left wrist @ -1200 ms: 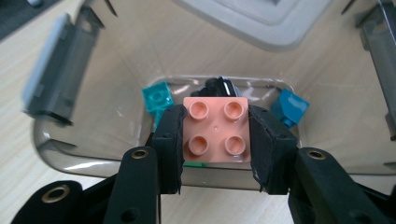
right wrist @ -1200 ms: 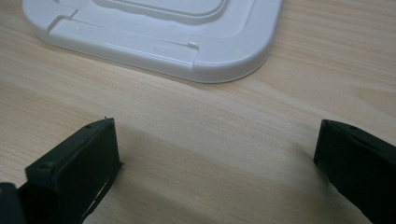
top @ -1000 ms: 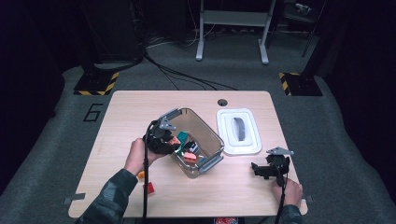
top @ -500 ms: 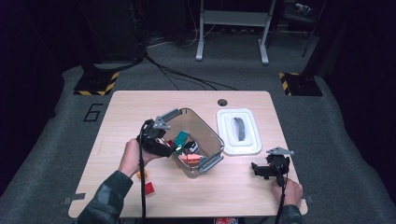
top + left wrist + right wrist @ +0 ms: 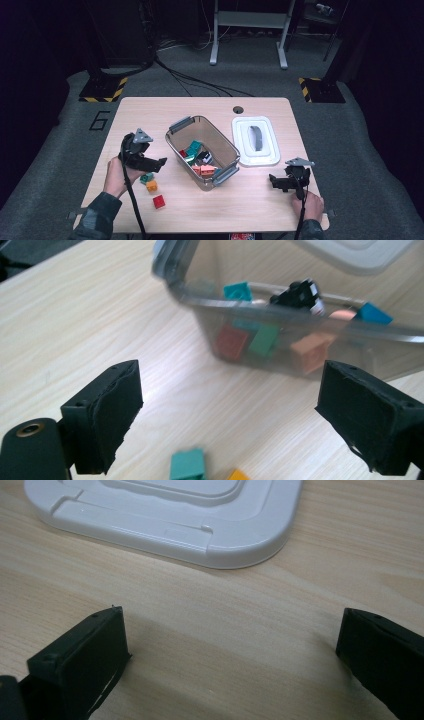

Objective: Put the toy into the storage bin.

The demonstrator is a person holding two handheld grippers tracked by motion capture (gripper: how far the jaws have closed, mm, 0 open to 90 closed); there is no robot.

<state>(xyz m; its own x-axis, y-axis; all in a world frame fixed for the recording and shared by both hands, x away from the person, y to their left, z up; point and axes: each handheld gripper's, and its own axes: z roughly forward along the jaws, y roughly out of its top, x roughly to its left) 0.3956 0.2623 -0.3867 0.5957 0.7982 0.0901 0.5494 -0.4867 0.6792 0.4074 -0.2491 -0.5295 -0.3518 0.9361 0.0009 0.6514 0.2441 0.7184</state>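
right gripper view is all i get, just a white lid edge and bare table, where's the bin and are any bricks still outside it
Observer: In the high view the clear bin stands mid-table, just left of the white lid. Three bricks lie outside it, near its left front: teal brick, orange brick, red brick.
Operator: what's the left gripper doing
Observer: The left gripper hangs just above the teal brick; its jaws have just been opening and nothing is between them.
Operator: anything in the bin yet
Observer: Yes. The left gripper view shows teal, green, red, orange and black bricks behind the bin's near wall.
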